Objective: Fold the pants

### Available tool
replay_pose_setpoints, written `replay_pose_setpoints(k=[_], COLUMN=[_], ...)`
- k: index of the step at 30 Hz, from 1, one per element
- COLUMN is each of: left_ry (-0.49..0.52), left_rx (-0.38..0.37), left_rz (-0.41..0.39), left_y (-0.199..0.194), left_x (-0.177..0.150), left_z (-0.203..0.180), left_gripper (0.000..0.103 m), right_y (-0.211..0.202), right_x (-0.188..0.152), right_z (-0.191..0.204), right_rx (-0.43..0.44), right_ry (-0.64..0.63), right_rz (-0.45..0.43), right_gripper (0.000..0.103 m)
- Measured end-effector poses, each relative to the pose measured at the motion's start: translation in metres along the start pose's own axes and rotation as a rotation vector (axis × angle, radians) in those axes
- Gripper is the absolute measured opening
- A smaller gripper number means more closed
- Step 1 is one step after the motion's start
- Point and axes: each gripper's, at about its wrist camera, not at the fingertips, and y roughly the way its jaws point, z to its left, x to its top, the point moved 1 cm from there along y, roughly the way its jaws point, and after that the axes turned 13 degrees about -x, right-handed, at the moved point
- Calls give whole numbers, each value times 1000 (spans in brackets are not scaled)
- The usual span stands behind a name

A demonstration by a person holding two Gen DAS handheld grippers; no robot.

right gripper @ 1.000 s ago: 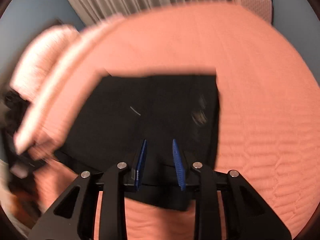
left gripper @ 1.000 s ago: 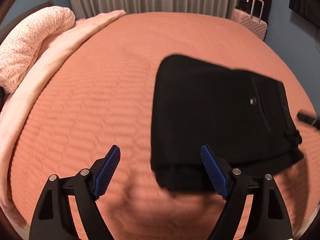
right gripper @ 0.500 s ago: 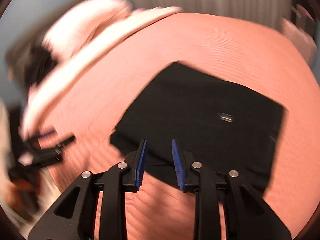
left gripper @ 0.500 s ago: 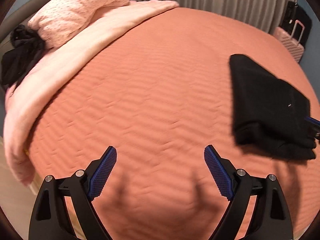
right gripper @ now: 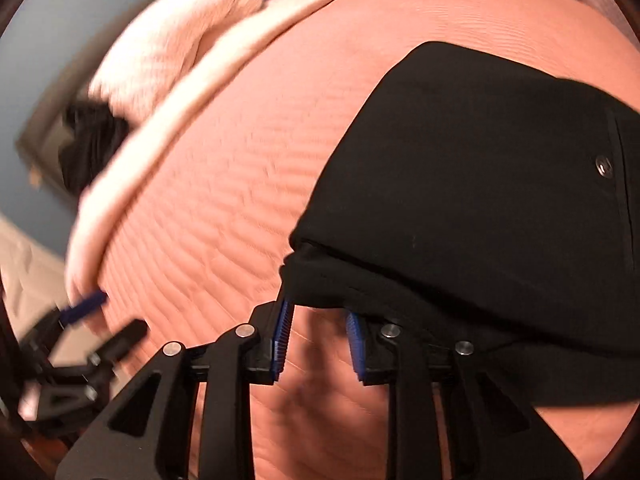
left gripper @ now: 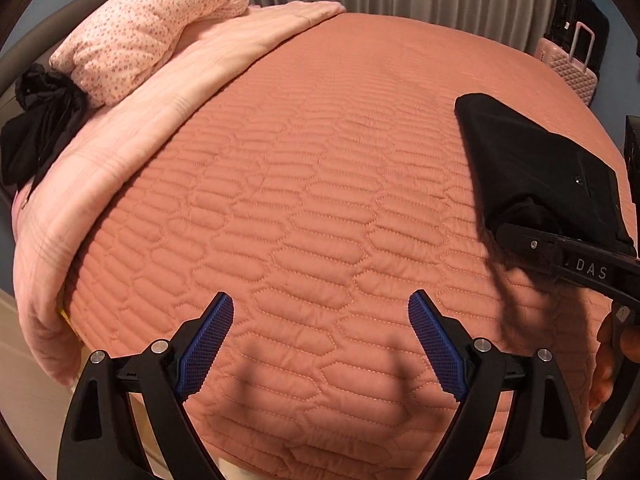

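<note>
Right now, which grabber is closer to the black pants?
Right. The right gripper is at the near edge of the folded black pants. The left gripper hangs open over bare bedspread, with the pants off to its right.

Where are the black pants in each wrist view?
Left wrist: pants at right edge, folded on the bedspread, with the right gripper at their near edge.
Right wrist: pants fill the centre-right, their near edge over the right gripper.
Shared landmark: the pink floral pillow, upper left in both views, blurred in the right one.
</note>
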Motion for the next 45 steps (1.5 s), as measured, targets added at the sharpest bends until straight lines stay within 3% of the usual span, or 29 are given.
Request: replay_pose_setpoints(k=[6, 10, 13, 14, 16, 19, 22, 25, 28, 30, 35, 37, 38, 40, 41, 42, 45], left_ry=[3, -19, -9, -7, 4, 22, 38, 95, 128, 118, 122, 143, 153, 173, 178, 181, 157], left_rx=[-2, -5, 9, 14, 24, 34, -15, -36, -44, -74, -87, -80, -75, -54, -50, -51, -67], left_rz=[-25, -30, -52, -52, -53, -90, -97, -96, -47, -11, 31, 43, 47, 41, 32, 25, 31], left_y=[-11, -13, -19, -20, -21, -27, -16, 6, 30, 42, 58, 62, 63, 62, 59, 57, 60], left_x=[9, 13, 20, 23, 32, 51, 73, 87, 86, 81, 67, 64, 64, 65, 66, 67, 70], left_z=[9, 11, 10, 10, 11, 11, -5, -44, -78, -93, -118, -125, -127, -131, -131, -131, -131], left_gripper=[87, 87, 87, 87, 87, 87, 87, 87, 87, 87, 87, 87, 87, 87, 87, 87, 87], right_y=[-30, 16, 57, 60, 43, -13, -65, -81, -85, -68, -21, -19, -22, -35, -40, -42, -30], right_x=[-16, 15, 20, 16, 12, -2, 2, 12, 16, 22, 35, 39, 36, 30, 25, 19, 19], right_z=[5, 26, 52, 55, 48, 8, -46, -114, -197, -230, -260, -265, -271, -269, -263, -262, -253], right_rx=[-29, -41, -54, -72, -19, 66, -30, -250, -219, -188, -41, 17, 31, 19, -1, 21, 54], right_ry=[-1, 37, -73, -116, -107, -1, 80, 104, 352, 383, 344, 349, 346, 358, 365, 363, 329], right_rz=[-61, -81, 8, 0, 4, -18, -149, -167, -152, -94, -3, -17, -10, -23, -43, -48, -54], right_gripper=[27, 28, 32, 32, 31, 31, 31, 31, 31, 33, 34, 37, 43, 46, 66, 78, 79])
